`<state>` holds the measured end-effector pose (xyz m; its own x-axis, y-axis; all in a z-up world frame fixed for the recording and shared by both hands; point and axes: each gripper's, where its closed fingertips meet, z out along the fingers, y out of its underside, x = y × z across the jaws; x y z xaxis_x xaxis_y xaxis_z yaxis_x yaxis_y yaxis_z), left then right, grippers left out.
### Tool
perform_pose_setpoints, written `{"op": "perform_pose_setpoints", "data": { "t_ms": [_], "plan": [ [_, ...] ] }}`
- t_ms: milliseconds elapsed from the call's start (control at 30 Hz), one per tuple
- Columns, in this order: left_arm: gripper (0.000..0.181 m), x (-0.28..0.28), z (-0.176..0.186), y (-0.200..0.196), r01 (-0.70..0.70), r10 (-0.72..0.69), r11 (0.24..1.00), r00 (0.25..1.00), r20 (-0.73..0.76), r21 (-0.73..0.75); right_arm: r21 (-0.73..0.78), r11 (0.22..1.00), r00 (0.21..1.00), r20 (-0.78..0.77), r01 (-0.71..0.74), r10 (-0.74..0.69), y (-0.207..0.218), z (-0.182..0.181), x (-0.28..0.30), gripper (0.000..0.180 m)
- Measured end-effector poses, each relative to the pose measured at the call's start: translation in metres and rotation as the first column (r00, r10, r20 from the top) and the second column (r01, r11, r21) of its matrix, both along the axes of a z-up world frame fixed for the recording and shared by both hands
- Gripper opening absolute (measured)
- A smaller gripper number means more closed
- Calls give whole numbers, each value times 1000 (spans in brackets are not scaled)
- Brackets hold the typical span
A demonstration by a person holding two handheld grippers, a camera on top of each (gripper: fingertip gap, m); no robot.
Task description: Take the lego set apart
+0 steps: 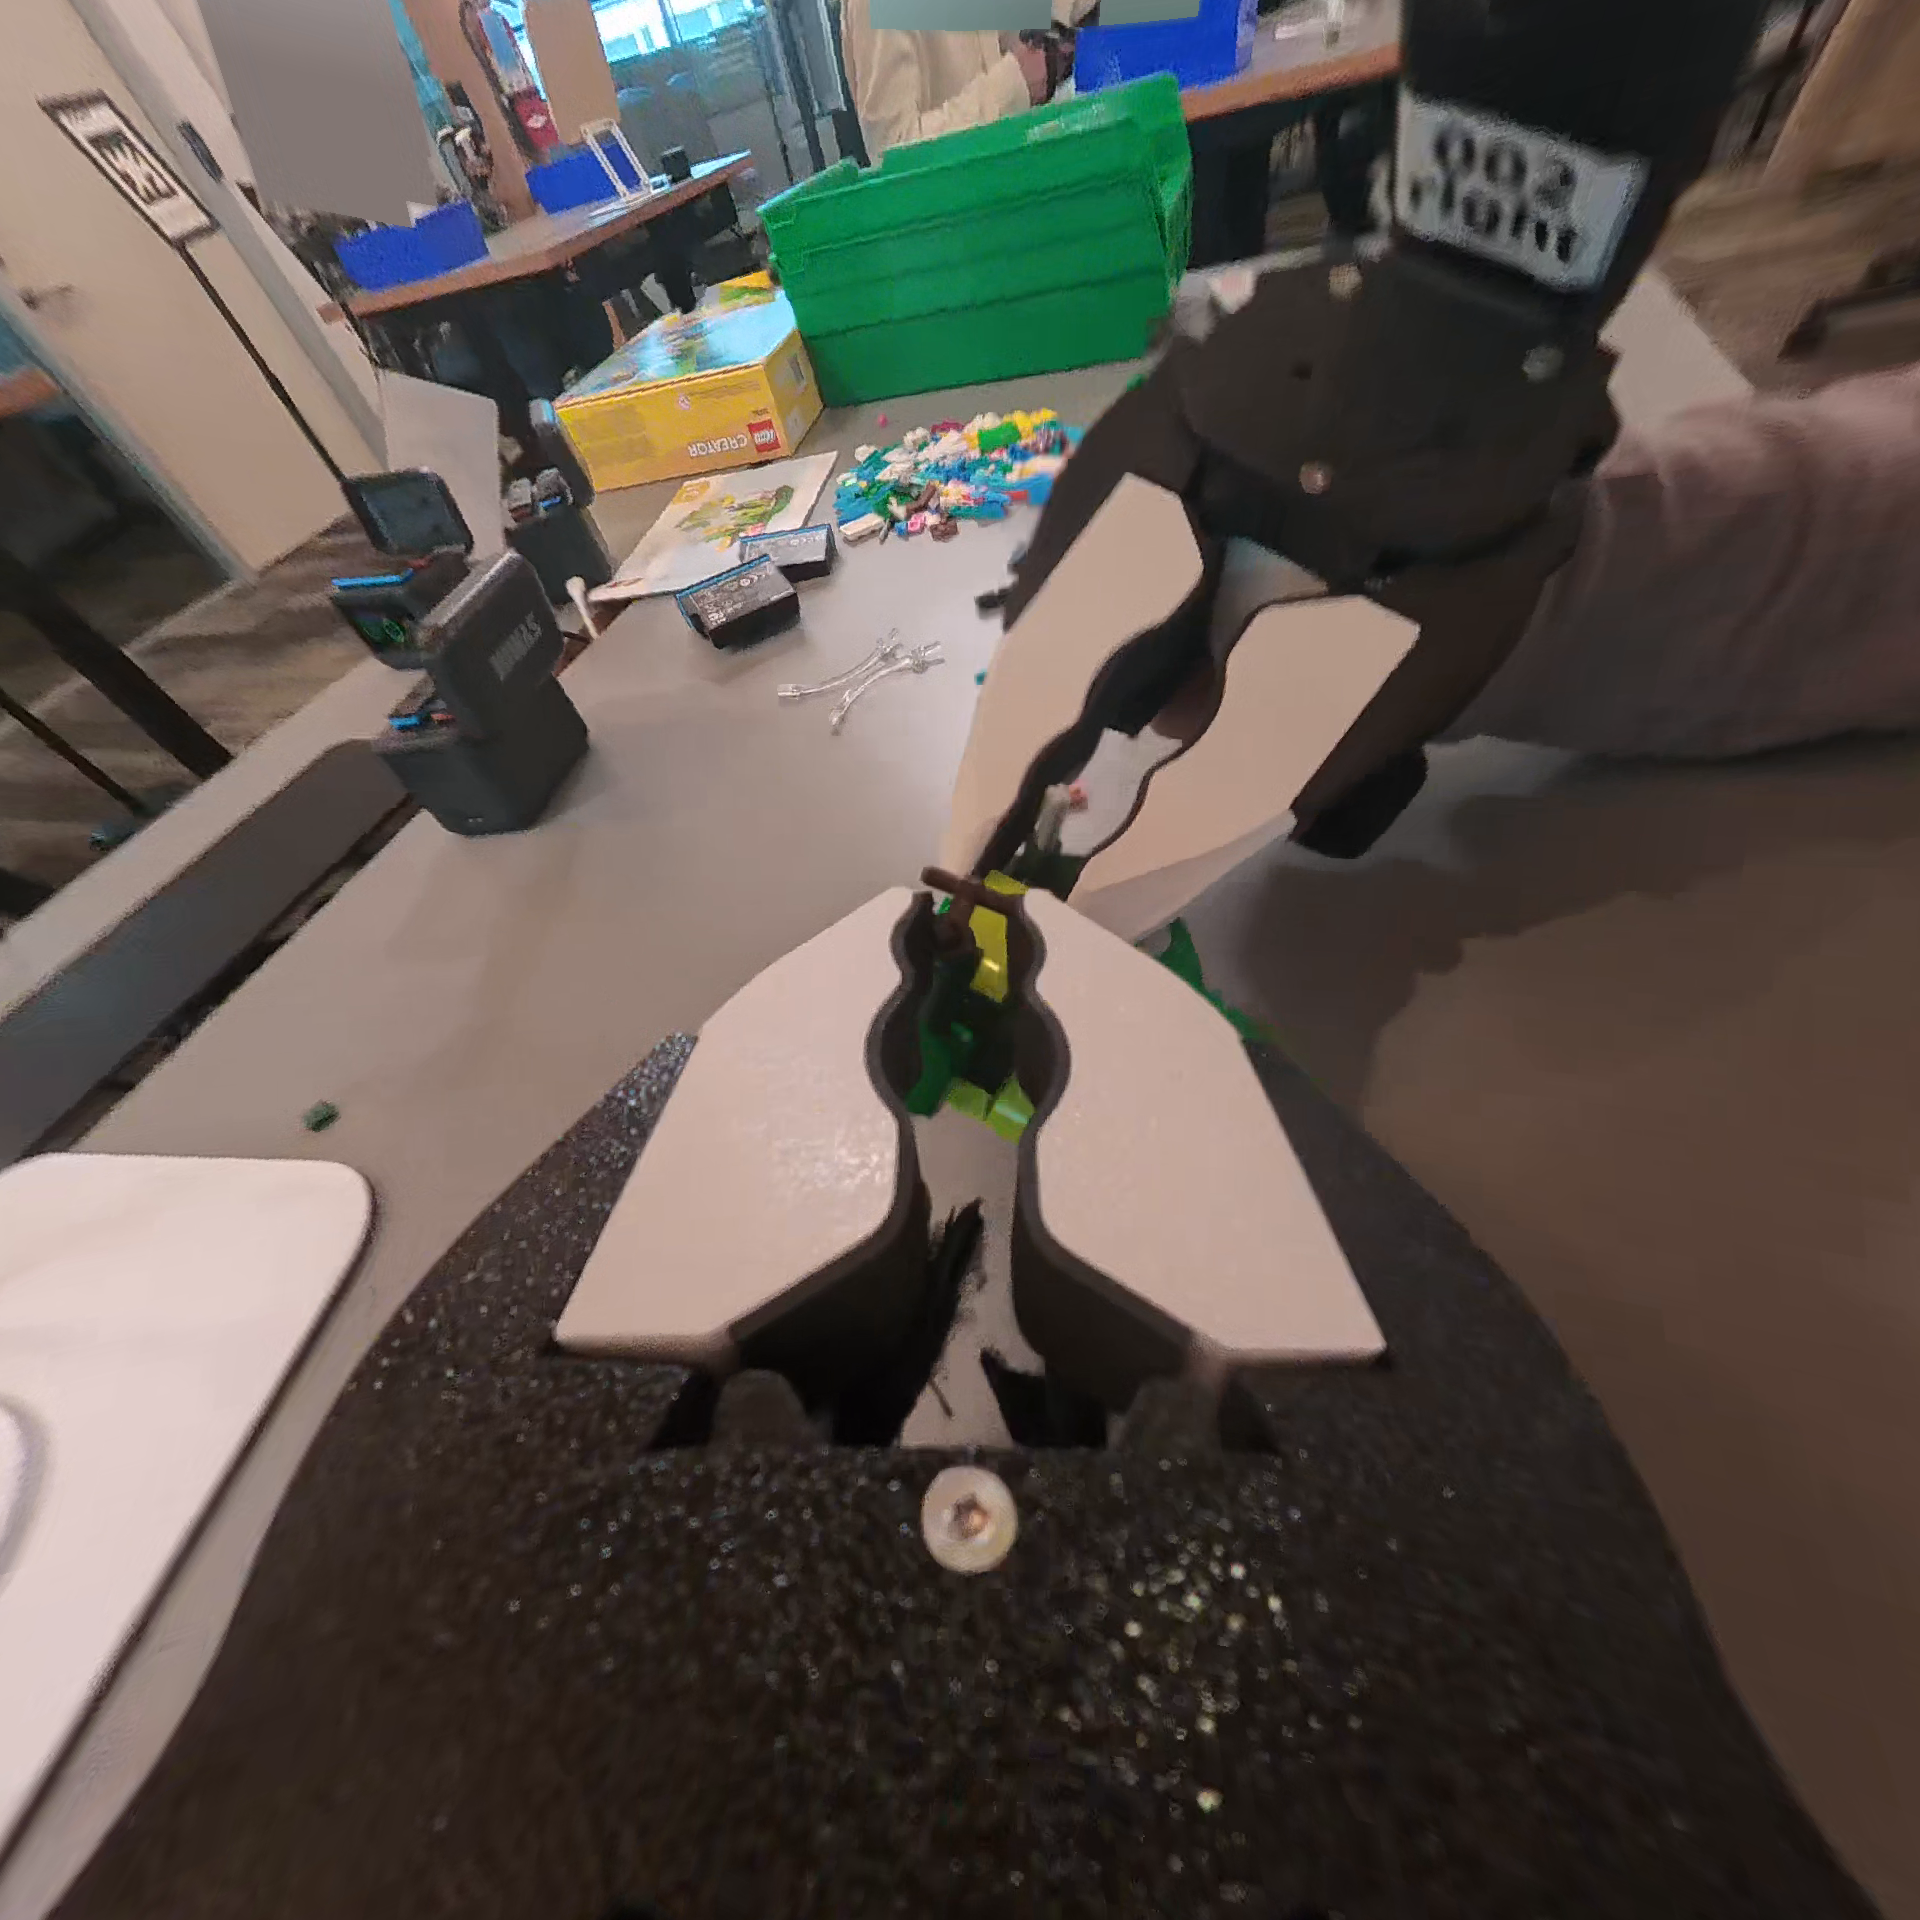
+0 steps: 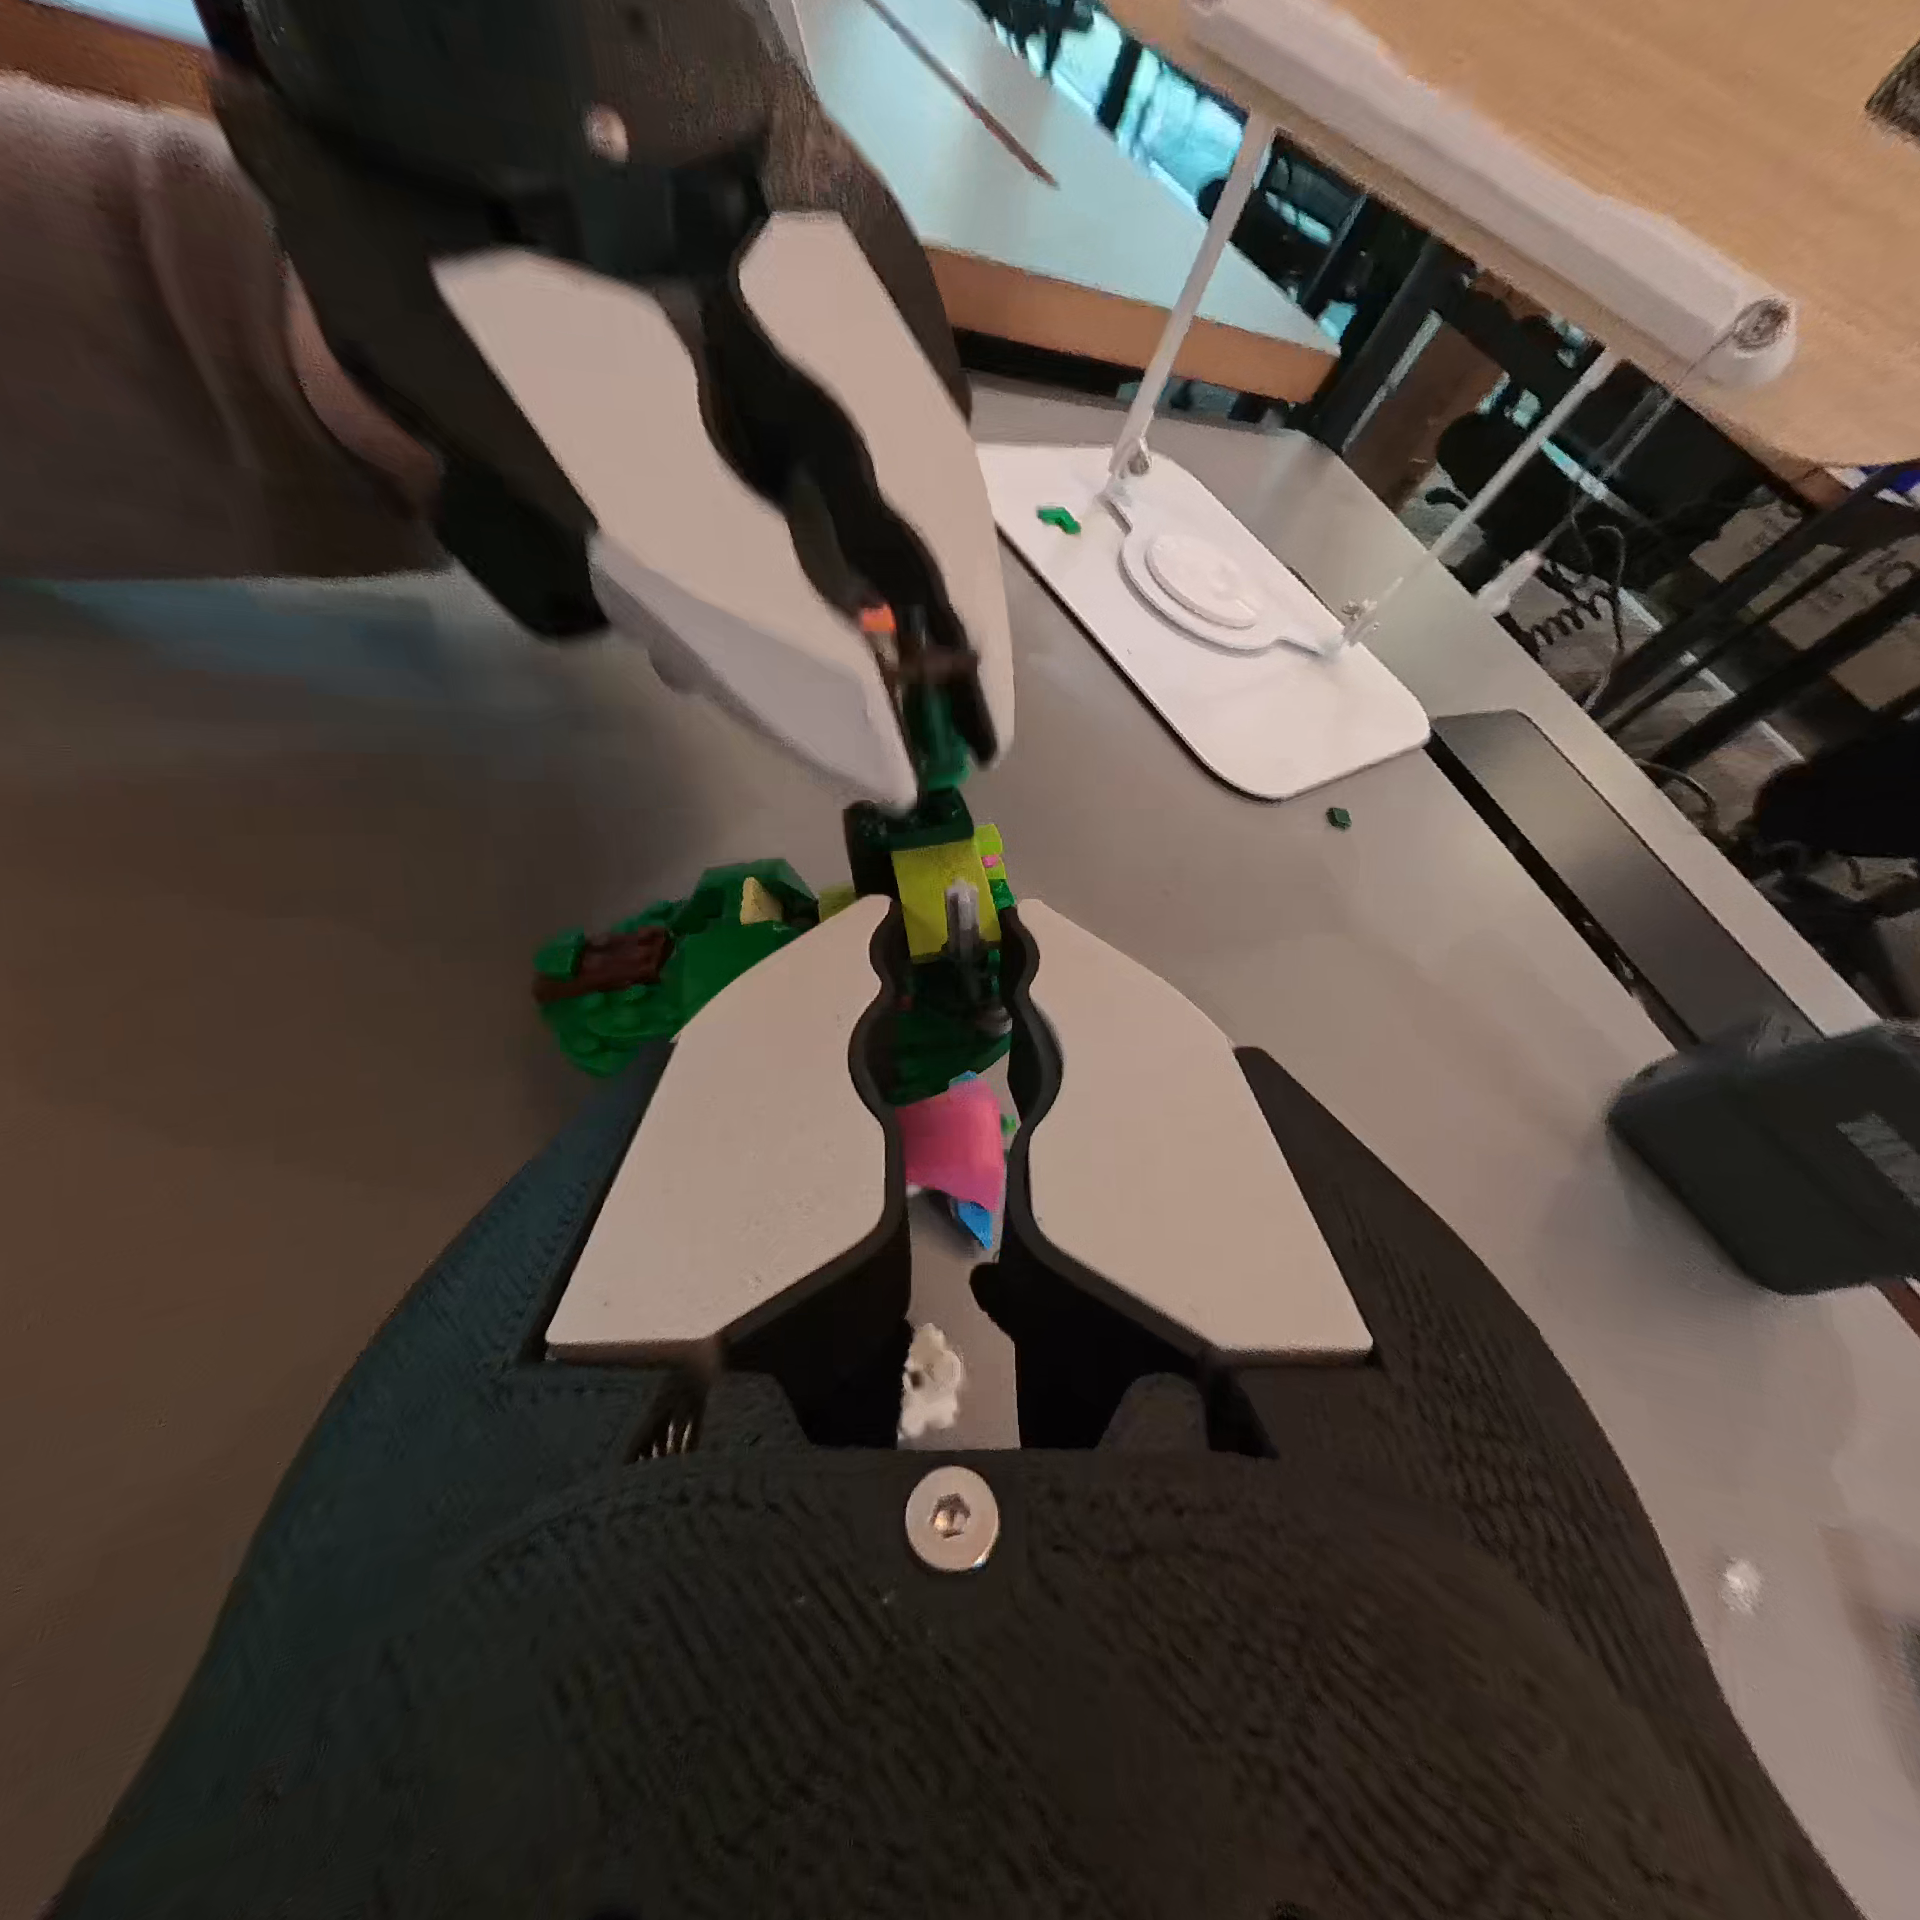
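Two grippers on one lego build, tip to tip over the grey table (image 1: 644,935). My left gripper (image 1: 971,914) is clenched on the lego model (image 1: 977,987): dark green and lime pieces pinched between its white fingers (image 1: 790,1143), a brown bit sticking out at the tips. My right gripper (image 2: 951,914) is clamped on the other end of the same model (image 2: 940,894); I see a lime brick with a grey pin at its tips, dark green below, and a pink and blue part further back in the gap. In the right wrist view the left gripper (image 2: 940,748) comes in from above, gripping a thin dark green stem with an orange tip. In the left wrist view the right gripper (image 1: 1049,862) comes in from the upper right, blurred. The model is held off the table between the two. Just left of my right gripper a green lego chunk (image 2: 644,977) with a brown piece lies on the table. A small loose green piece (image 1: 322,1115) sits near the white lamp base (image 2: 1226,623), another one on the base itself. Mid table: black battery cases (image 1: 488,707), loose black batteries (image 1: 738,603), clear plastic parts (image 1: 862,670). Farther back: instruction booklet (image 1: 727,520), pile of mixed loose bricks (image 1: 956,468), yellow lego box (image 1: 696,405), stacked green bins (image 1: 987,239). Beyond that, other tables with blue bins (image 1: 410,249); a person's sleeve (image 1: 1745,561) is behind the right gripper.
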<state>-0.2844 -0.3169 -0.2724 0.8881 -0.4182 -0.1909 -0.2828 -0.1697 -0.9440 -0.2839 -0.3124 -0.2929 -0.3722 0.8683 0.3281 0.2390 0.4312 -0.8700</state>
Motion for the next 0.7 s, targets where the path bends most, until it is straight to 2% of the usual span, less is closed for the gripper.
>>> {"op": "perform_pose_setpoints", "data": {
  "t_ms": [67, 100, 200, 367, 467, 533, 567, 700],
  "plan": [
    [11, -12, 21, -4, -22, 11, 998, 985, 174, 60, 84, 995, 998, 20, 55, -57, 12, -10, -1, 15],
    [10, -21, 35, -10, -34, 6, 994, 965, 264, 100, 78, 995, 998, 2, 65, -65, 14, -8, -2, 16],
    [6, -54, 47, -24, -130, 80, 984, 932, 354, 122, 11, 998, 998, -16, 62, -61, 11, -2, -3, 15],
    [6, -61, -1, -20, -178, 205, 974, 955, 216, -140, 17, 999, 999, 1, 45, -45, 5, -8, -4, 15],
    [7, -62, -35, -18, -224, 282, 916, 949, 137, -332, -11, 999, 999, 4, 38, -38, 5, -6, -3, 16],
    [7, -66, -48, -17, -265, 332, 877, 937, 106, -400, -43, 999, 1000, 4, 30, -30, 5, -5, -2, 16],
    [10, -67, -50, -16, -284, 347, 868, 934, 89, -408, -61, 998, 1000, 1, 29, -29, 5, -3, -2, 16],
    [42, -61, -47, -17, -244, 317, 878, 941, 121, -411, -113, 993, 1000, -4, 16, -16, 6, -1, -1, 16]
  ]
}}
